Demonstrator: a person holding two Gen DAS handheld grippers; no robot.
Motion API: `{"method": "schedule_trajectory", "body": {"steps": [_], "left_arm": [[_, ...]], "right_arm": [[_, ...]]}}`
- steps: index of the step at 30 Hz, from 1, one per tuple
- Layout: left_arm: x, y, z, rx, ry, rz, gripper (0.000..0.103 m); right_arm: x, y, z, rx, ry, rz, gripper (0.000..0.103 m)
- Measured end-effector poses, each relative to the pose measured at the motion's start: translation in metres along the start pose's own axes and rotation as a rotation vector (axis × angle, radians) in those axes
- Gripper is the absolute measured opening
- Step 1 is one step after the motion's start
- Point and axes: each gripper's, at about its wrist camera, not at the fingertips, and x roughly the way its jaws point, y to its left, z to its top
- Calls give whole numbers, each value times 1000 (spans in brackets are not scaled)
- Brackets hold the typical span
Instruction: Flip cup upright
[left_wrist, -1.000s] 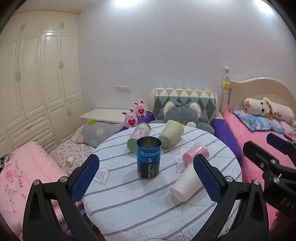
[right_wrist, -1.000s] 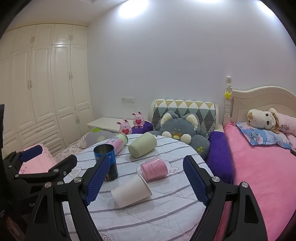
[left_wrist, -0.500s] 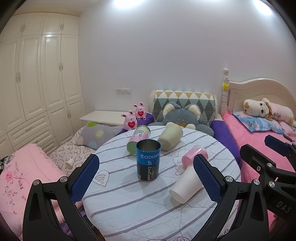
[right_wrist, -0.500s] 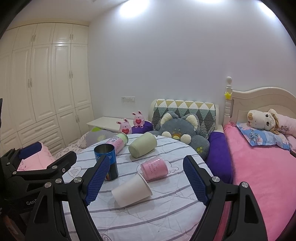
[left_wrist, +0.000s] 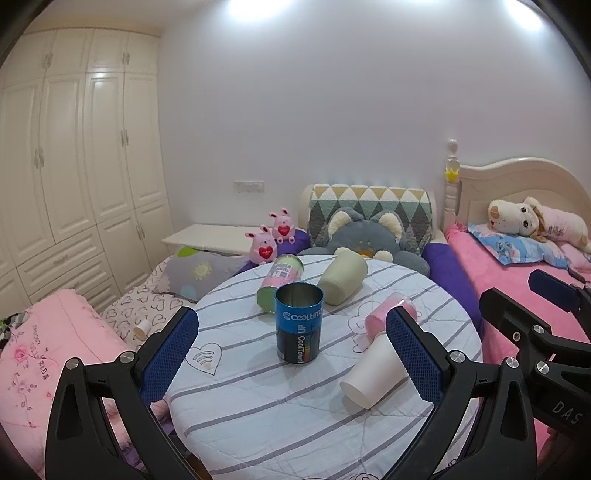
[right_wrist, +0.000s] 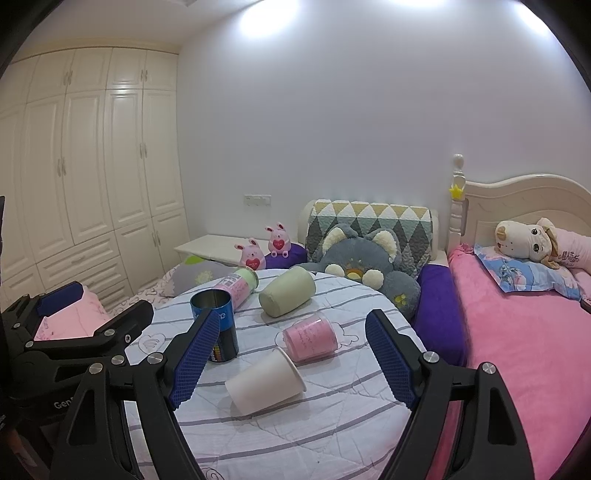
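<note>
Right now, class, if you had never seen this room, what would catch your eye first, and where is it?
Probably the blue can standing upright mid-table, the only container on its base. Around it lie tipped ones: a white paper cup nearest, a pink cup behind that, a green cup further back. Both open grippers, left and right, frame the round table.

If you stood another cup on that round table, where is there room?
The near edge of the table, in front of the white paper cup, is bare, as is the left side beside the blue can. The far middle is crowded: green cup, pink cup, pink-green tube.
</note>
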Motion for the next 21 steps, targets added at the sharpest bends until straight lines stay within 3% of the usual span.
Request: {"method": "schedule_trajectory", "body": {"steps": [21], "left_arm": [[-2, 0, 1, 17, -26, 22, 103]], "right_arm": [[1, 0, 1, -2, -2, 2, 83]]}}
